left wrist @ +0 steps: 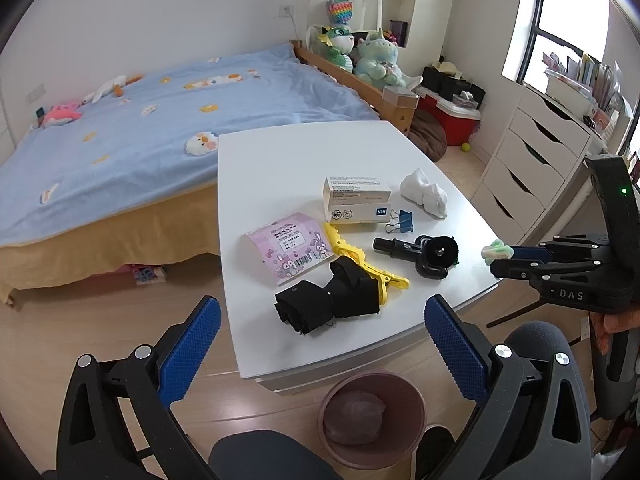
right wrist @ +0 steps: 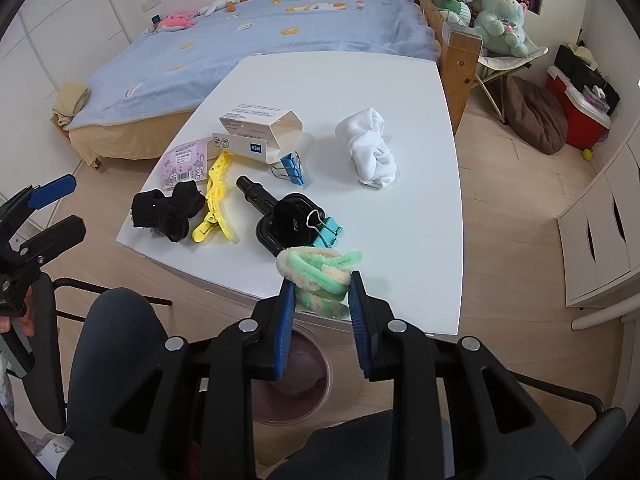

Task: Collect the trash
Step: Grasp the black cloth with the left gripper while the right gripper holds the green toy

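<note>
My right gripper (right wrist: 320, 288) is shut on a green and cream fuzzy bundle (right wrist: 316, 272), held at the near edge of the white table (right wrist: 400, 80), above a pink trash bin (right wrist: 296, 376). The bundle also shows in the left wrist view (left wrist: 496, 251) at the right gripper's tip (left wrist: 505, 261). My left gripper (left wrist: 320, 320) is open and empty, over the table's near corner, with the trash bin (left wrist: 372, 416) below it. On the table lie a pink packet (left wrist: 290, 252), white boxes (left wrist: 356, 200) and a crumpled white cloth (left wrist: 426, 194).
Also on the table: black cloth roll (left wrist: 328, 300), yellow clip (left wrist: 360, 260), black tool (left wrist: 424, 254), blue binder clips (right wrist: 290, 168). A bed (left wrist: 120, 140) stands behind the table, white drawers (left wrist: 536, 160) at right. An office chair and the person's knees are near.
</note>
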Demonstrator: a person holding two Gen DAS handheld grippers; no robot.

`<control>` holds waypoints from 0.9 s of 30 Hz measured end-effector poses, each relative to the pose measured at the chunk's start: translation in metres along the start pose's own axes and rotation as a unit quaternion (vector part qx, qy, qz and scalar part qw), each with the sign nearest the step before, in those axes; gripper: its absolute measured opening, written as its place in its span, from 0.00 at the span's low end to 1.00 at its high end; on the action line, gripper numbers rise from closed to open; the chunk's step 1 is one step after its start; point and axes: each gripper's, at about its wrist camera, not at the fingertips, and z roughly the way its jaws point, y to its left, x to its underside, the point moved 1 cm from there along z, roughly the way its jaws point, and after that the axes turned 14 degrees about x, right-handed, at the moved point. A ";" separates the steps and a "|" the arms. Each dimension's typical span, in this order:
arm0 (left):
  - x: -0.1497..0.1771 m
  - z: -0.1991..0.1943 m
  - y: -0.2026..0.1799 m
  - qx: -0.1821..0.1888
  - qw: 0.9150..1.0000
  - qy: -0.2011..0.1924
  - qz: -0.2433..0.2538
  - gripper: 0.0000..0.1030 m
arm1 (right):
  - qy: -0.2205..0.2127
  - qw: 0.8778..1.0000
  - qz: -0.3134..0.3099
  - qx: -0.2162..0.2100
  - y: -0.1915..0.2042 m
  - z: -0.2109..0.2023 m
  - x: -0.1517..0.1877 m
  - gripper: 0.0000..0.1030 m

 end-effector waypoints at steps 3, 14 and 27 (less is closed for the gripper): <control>-0.004 0.003 0.004 0.000 1.000 0.001 -0.012 0.95 | -0.005 1.000 -0.001 -0.005 0.001 -0.005 0.000 0.26; -0.014 0.041 0.014 -0.003 0.998 0.046 -0.053 0.95 | -0.011 1.000 0.005 -0.015 -0.001 -0.010 0.008 0.26; -0.006 0.083 0.029 -0.046 0.989 0.096 -0.100 0.95 | -0.010 1.000 0.014 -0.017 -0.008 -0.006 0.010 0.26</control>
